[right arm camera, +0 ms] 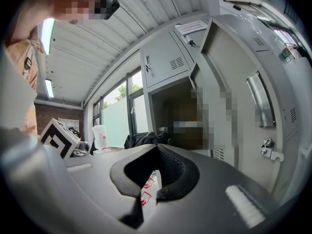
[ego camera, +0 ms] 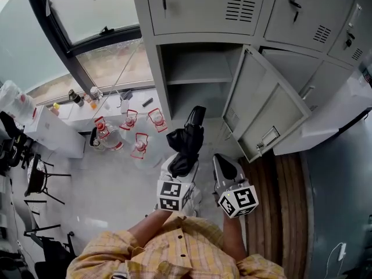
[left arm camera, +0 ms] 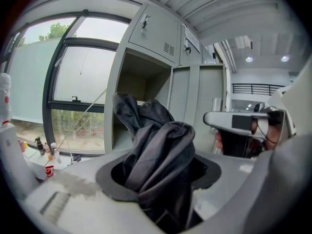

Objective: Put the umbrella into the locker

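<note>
The left gripper [ego camera: 181, 166] is clamping the folded black umbrella [ego camera: 187, 141], whose bunched fabric is filling the gap between its jaws in the left gripper view [left arm camera: 163, 165]. The umbrella is sticking out ahead of the gripper towards the open compartment [ego camera: 197, 63] of the grey locker [ego camera: 152, 57]; its tip is sitting low at the opening, though I cannot tell whether it is crossing the threshold.

Inside, a shelf [ego camera: 200, 80] is dividing the compartment, leaving open room above and below it.

The locker door [ego camera: 264, 106] is standing swung out on the right of the opening, its outer edge hanging near the right gripper [ego camera: 225, 168]. That gripper is riding just beside the left one, its jaws brought together at the tips on nothing (the right gripper view [right arm camera: 156, 147] is showing only floor behind them).

To the left of the opening, several clear bottles with red labels [ego camera: 139, 144] are lying and standing on the pale floor [ego camera: 104, 190] under the window [ego camera: 93, 16], well clear of the umbrella.
</note>
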{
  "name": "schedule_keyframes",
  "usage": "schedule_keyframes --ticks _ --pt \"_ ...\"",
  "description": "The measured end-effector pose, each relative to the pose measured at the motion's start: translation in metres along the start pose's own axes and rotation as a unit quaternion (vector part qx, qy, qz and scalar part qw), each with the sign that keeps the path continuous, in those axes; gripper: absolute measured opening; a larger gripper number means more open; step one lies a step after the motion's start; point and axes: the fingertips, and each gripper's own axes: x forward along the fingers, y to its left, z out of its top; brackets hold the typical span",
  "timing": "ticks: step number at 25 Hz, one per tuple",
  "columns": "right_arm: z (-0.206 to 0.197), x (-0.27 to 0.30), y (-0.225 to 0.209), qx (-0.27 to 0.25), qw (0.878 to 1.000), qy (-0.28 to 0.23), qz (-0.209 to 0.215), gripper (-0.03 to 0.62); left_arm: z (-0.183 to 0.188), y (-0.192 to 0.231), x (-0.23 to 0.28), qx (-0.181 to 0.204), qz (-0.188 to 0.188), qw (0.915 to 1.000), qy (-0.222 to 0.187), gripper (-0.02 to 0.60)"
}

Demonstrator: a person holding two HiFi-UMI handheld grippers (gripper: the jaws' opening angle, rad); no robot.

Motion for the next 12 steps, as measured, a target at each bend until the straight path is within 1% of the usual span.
schedule_keyframes --ticks 3,7,12 --pt "0.003 0.012 -0.01 -0.006 1.0 0.001 0.002 0.0 0.002 0.007 0.019 0.002 0.003 1.0 0.003 0.258" --pt "0.007 0.028 -0.022 -0.008 1.0 0.007 0.007 0.0 0.012 0.009 0.041 -0.013 0.003 0.9999 0.006 0.258" --pt "0.005 0.048 -0.035 -0.007 1.0 0.013 0.013 0.0 0.018 0.02 0.063 -0.021 0.014 0.9996 0.015 0.258"
